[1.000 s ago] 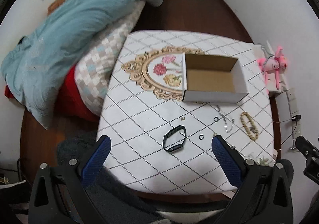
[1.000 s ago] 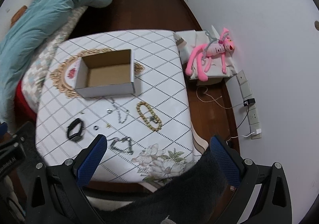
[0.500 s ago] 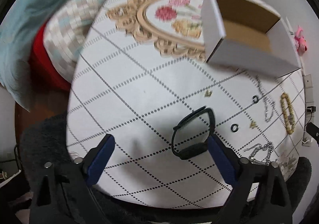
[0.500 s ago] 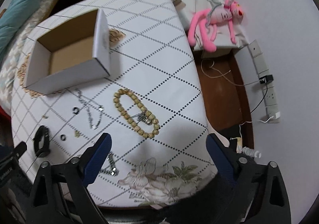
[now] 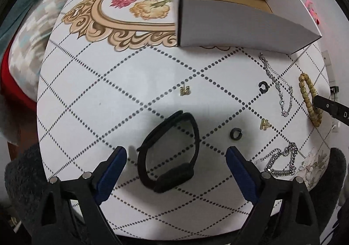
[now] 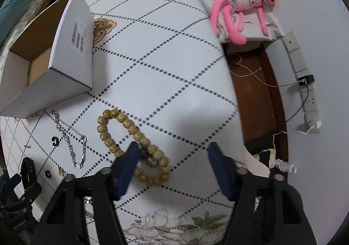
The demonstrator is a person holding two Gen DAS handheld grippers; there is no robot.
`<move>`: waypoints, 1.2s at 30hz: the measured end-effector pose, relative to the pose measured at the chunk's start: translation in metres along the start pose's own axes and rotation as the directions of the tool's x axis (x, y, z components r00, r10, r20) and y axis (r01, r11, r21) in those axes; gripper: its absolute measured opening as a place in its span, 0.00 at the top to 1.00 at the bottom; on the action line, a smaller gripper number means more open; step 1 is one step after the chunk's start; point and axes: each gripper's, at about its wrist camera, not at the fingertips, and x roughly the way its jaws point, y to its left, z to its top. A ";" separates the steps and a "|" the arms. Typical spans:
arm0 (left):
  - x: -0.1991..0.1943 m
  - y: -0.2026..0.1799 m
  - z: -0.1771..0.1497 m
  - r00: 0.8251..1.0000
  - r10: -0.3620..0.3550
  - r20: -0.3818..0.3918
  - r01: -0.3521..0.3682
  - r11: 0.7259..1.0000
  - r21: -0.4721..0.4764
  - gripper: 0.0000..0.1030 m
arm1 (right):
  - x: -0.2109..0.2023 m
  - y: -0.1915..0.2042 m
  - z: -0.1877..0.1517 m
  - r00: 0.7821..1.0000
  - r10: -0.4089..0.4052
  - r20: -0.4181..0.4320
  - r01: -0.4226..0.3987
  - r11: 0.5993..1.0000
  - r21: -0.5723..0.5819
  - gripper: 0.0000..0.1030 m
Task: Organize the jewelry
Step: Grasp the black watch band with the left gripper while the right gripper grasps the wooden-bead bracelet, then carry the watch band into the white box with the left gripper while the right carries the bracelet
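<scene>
A black band bracelet lies on the white diamond-patterned table, between the wide-apart blue fingers of my left gripper, which do not touch it. A tan wooden bead bracelet lies under my right gripper. That gripper's jaws are closing; its left finger covers part of the beads, and the bracelet's near end sits between the fingers, unpressed. An open white cardboard box stands behind, its inside bare.
A thin silver chain, a chunky silver chain, two black rings and two gold earrings lie loose. The table's right edge drops to a floor with a pink plush toy and a power strip.
Both grippers have come down close to the table, left over the black band, right over the bead bracelet. The right fingers have drawn closer together; the left narrowed slightly.
</scene>
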 end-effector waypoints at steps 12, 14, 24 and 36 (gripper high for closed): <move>-0.006 0.006 0.008 0.999 0.004 0.033 -0.005 1.000 0.007 0.53 | 0.000 0.022 -0.014 0.999 0.026 0.033 -0.024 0.997 -0.067 0.81; -0.008 0.010 0.009 0.999 0.008 0.038 -0.008 1.000 0.003 0.55 | -0.002 0.022 -0.017 0.999 0.036 0.032 -0.034 0.997 -0.064 0.82; -0.050 0.028 0.003 0.994 -0.023 0.108 0.026 0.999 -0.020 0.56 | -0.040 0.012 -0.030 0.989 0.124 0.086 -0.123 0.992 -0.015 0.90; -0.132 0.002 0.018 0.959 -0.094 0.268 0.100 0.995 -0.009 0.56 | -0.125 0.032 -0.027 0.946 0.224 0.236 -0.212 0.974 -0.075 1.00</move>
